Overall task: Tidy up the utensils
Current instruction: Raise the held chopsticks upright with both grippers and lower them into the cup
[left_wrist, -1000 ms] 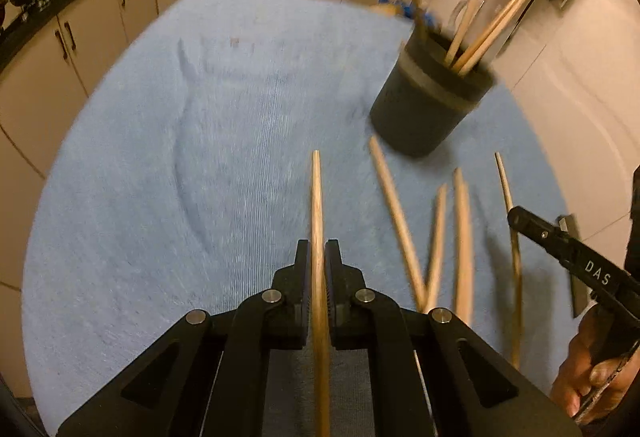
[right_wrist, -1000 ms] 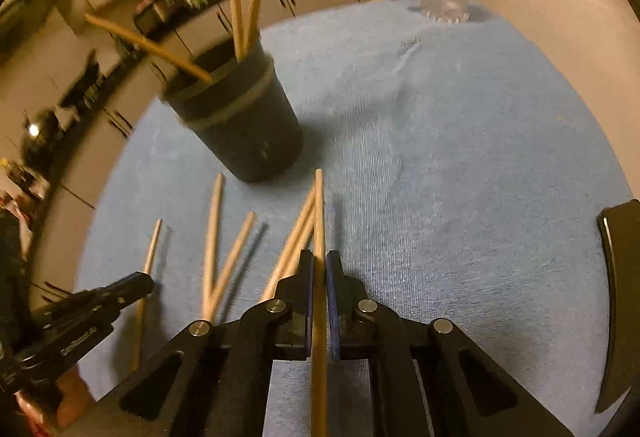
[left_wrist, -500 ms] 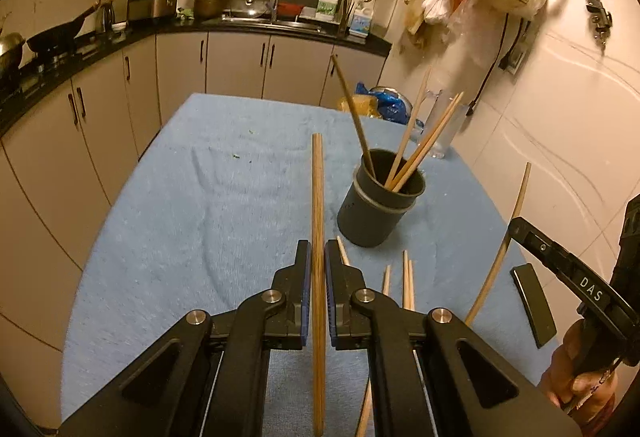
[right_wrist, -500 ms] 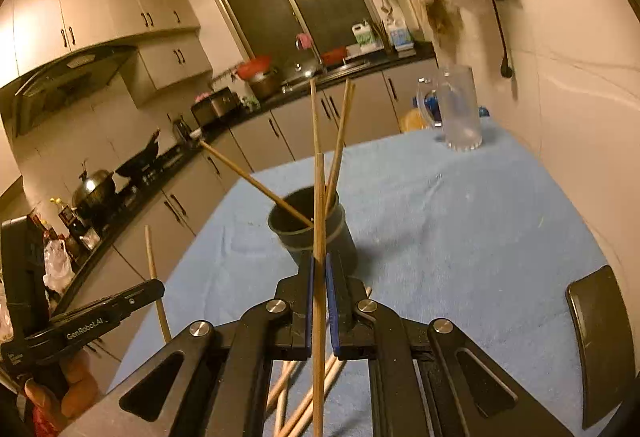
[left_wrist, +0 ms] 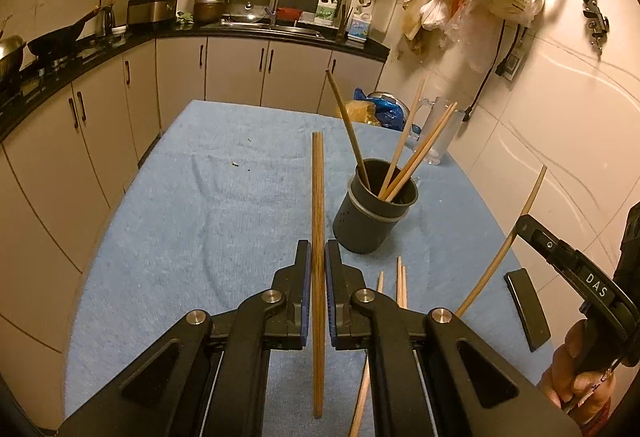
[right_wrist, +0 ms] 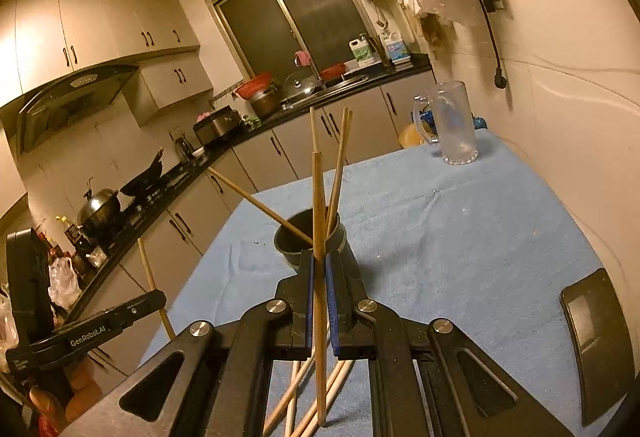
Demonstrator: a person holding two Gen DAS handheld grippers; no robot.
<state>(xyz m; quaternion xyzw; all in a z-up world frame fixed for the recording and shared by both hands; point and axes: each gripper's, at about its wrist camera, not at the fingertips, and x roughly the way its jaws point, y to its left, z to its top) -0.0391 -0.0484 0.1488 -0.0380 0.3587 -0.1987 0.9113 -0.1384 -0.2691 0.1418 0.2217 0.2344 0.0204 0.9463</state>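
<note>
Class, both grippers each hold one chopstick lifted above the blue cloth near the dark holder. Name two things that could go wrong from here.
1. The holder already has chopsticks leaning outward; a lowered chopstick could strike them and perhaps tip it.
2. The left gripper and right gripper each clamp a long chopstick partway along; it may pivot or slip.

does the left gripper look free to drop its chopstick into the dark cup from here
Probably yes. The left gripper is shut on a chopstick, and the cup stands just ahead to its right with an open mouth, only four sticks leaning inside and nothing between.
</note>
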